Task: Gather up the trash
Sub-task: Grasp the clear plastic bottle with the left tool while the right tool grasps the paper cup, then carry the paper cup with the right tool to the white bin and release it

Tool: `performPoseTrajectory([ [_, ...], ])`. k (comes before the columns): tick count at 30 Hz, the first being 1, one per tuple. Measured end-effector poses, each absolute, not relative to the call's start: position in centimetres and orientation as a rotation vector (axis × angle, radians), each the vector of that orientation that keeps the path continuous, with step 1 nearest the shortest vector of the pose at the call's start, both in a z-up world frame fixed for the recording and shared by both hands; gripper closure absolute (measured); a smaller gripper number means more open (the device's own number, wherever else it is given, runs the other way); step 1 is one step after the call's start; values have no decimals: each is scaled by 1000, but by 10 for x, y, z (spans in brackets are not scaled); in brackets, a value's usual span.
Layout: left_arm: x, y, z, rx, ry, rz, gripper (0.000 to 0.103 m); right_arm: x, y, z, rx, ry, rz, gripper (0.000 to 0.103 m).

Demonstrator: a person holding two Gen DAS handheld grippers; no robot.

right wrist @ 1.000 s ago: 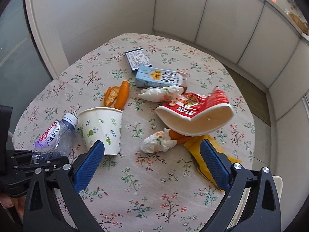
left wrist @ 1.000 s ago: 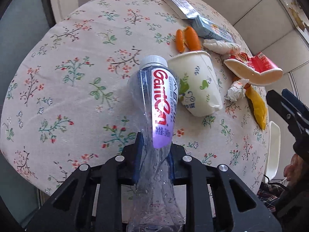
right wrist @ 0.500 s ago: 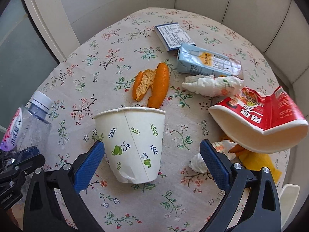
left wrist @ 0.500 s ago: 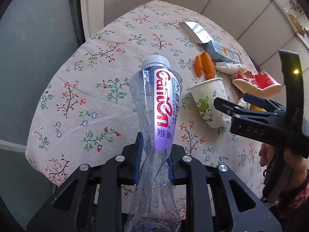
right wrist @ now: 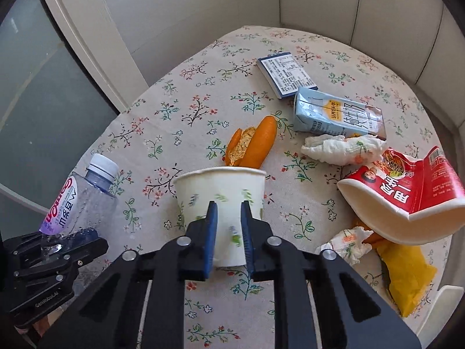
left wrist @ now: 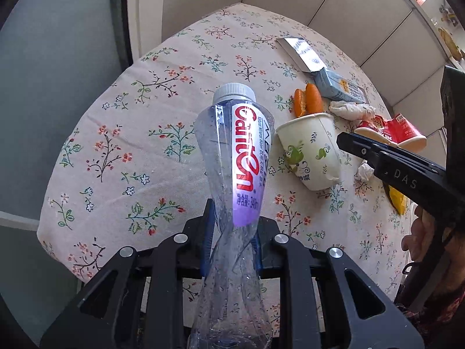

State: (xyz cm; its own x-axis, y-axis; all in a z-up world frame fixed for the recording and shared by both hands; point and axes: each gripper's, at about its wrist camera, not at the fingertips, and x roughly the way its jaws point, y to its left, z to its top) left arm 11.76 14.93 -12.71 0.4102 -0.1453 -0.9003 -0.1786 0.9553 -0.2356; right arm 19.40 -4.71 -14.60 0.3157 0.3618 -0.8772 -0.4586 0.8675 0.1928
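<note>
Right tongs (right wrist: 228, 232) pinch white floral paper cup (right wrist: 221, 200) upright, bench-centre (left tongs (left wrist: 232, 232) clamp crushed clear plastic bottle (left wrist: 235, 160))

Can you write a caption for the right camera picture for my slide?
Right hand-held gripper squeezes a paper cup amid trash on a flowery table.

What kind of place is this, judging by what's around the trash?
Probably a home dining nook. A round table under a floral tablecloth sits in a corner of panelled wall, beside a glass door. On it lie meal leftovers: a paper cup, a milk carton and orange peel.
</note>
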Motion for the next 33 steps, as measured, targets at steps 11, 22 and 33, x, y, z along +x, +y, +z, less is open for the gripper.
performPoseTrajectory([
  [11, 119, 146, -125, -326, 1148, 11, 82, 198, -58, -155, -37, 1115, 481, 18],
  [22, 120, 166, -131, -362, 1158, 50, 81, 212, -23, -192, -123, 1189, 500, 32],
  [33, 121, 163, -122, -369, 1119, 47, 82, 208, -39, -155, -41, 1113, 516, 35],
])
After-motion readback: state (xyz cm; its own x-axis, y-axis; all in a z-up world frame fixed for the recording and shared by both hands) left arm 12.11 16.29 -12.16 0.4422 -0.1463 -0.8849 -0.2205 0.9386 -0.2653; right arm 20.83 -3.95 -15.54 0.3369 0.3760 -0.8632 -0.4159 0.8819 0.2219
